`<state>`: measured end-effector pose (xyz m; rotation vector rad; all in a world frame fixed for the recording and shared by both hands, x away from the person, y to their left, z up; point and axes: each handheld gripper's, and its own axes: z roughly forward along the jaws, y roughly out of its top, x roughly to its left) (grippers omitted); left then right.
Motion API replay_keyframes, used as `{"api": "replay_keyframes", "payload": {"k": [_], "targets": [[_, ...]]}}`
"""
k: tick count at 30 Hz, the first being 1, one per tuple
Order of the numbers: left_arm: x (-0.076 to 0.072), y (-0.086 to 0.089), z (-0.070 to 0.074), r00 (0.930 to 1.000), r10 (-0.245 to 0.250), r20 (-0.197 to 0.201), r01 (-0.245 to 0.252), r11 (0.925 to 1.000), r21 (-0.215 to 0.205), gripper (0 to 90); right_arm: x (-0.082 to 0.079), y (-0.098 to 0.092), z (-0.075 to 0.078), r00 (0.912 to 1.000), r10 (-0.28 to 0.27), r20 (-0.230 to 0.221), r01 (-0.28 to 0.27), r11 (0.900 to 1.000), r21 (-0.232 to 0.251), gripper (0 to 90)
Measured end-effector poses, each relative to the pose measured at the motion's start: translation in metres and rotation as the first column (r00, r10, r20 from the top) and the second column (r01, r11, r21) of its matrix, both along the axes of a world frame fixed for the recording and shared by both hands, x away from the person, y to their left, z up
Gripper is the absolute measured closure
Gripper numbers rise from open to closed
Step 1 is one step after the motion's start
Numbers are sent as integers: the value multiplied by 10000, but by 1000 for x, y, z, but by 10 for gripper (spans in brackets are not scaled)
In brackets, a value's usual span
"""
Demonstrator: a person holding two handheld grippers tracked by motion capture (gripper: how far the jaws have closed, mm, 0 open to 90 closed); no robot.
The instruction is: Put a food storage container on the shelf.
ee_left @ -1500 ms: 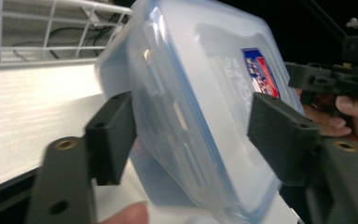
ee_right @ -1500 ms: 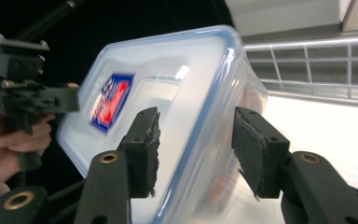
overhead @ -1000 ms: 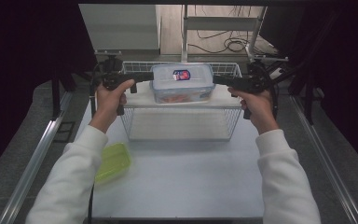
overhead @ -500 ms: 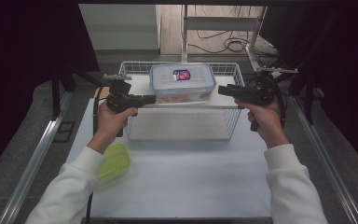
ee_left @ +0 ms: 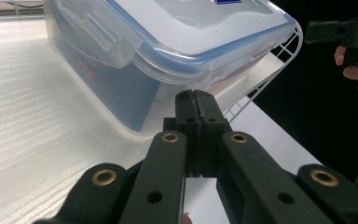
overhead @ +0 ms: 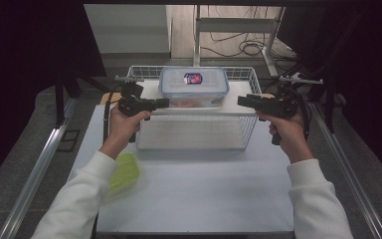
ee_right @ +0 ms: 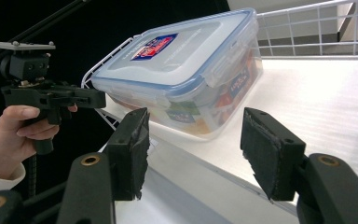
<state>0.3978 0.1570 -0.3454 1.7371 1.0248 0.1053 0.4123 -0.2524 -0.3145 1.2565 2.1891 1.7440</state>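
A clear plastic box (overhead: 194,87) with a blue-rimmed snap lid and a red-and-blue label stands on the white shelf of a wire basket (overhead: 144,72). My left gripper (overhead: 165,102) is level with the shelf, left of the box and apart from it. Its jaws are shut with nothing in them, as the left gripper view shows (ee_left: 196,95), with the box (ee_left: 168,46) close ahead. My right gripper (overhead: 239,99) points at the box from the right. Its jaws (ee_right: 193,135) have just been opening and stand open with nothing between them, the box (ee_right: 186,70) beyond.
A yellow-green lid or dish (overhead: 124,172) lies on the white table (overhead: 194,194) by the left forearm. The basket's wire walls rise around the shelf. Metal rails run along both table sides, and cables lie on the floor behind.
Both hands have drawn back from the ends of the box, outward and toward the person. The left jaws have closed.
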Motion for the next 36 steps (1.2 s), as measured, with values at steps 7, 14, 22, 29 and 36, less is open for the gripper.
{"api": "replay_keyframes", "payload": {"k": [7, 14, 22, 29, 36], "targets": [[-5, -1, 2, 10000, 6, -1, -6, 10000, 99, 895, -5, 0, -2, 9999, 98, 31, -98, 9999, -47, 421], [-31, 12, -1, 9997, 237, 52, -237, 9996, -134, 900, -20, 1, -8, 9989, 417, 223, -414, 9991, -113, 419], [-77, 23, -14, 9995, 216, 247, -211, 9995, -218, 830, -41, 0, -33, 9979, 625, 145, -617, 9969, -491, 392], [-112, 22, -33, 9996, 197, 195, -202, 9995, 248, 424, -63, 2, -70, 9956, 939, -64, -941, 9943, -497, 365], [-132, 19, -66, 9998, -134, -139, 142, 9981, 601, 297, -82, 2, -102, 9923, 1154, -447, -1183, 9905, -707, 355]]}}
